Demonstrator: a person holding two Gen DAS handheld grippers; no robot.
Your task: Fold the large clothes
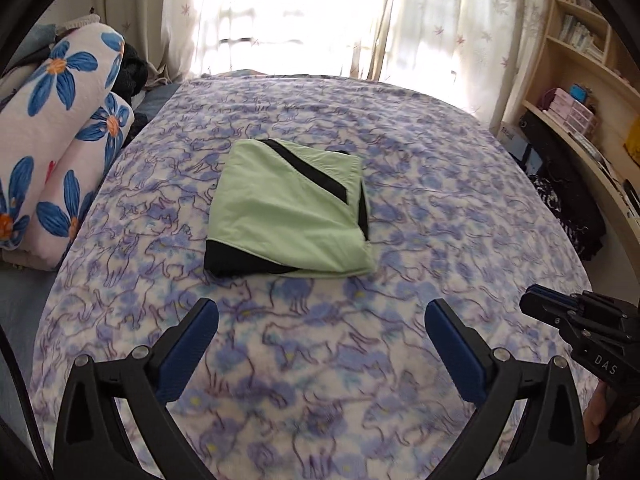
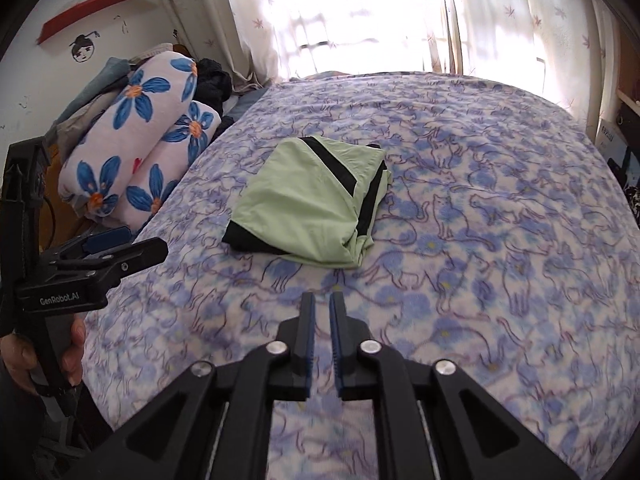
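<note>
Sunlit bedroom, cat-print bed (image 1: 320, 360): folded green garment (image 1: 286, 216) mid-bed. Left hand-held gripper (image 1: 322, 316) wide open, right hand-held gripper (image 2: 322, 304) barely parted, both empty. Could spring unfolded at loose right edge.

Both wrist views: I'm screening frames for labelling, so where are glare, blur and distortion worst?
Left wrist view: the window is blown out white, the blanket smears near the lens, and the bed edge bows. Right wrist view: the same window glare, blurred near blanket; the folded green garment stays sharp.
</note>
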